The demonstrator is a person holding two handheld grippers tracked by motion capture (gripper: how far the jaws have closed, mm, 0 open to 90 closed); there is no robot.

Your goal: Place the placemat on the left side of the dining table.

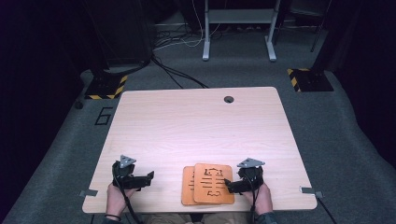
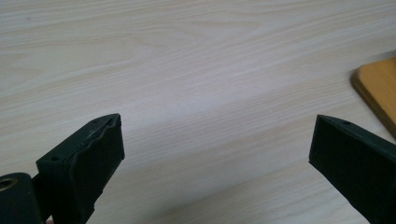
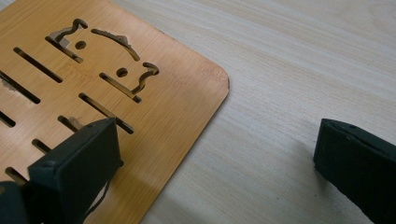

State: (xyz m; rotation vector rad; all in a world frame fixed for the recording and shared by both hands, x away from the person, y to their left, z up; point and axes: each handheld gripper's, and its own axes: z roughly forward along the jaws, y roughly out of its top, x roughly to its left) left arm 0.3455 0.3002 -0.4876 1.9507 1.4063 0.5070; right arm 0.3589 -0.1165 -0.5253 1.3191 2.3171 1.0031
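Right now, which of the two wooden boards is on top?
The cut-out board with the slots, on the right by the right claw. The lower board shows just a strip along its left edge.

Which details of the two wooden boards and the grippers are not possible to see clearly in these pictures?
- Lower board: high view, mostly covered by the top board.
- Top board's cut-out pattern: right gripper view, cut off at the left edge.
- Right gripper: high view, too small to tell whether it touches the board.

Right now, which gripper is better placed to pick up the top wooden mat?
Right. The right gripper sits open at the top mat's edge; the left gripper is over bare table.
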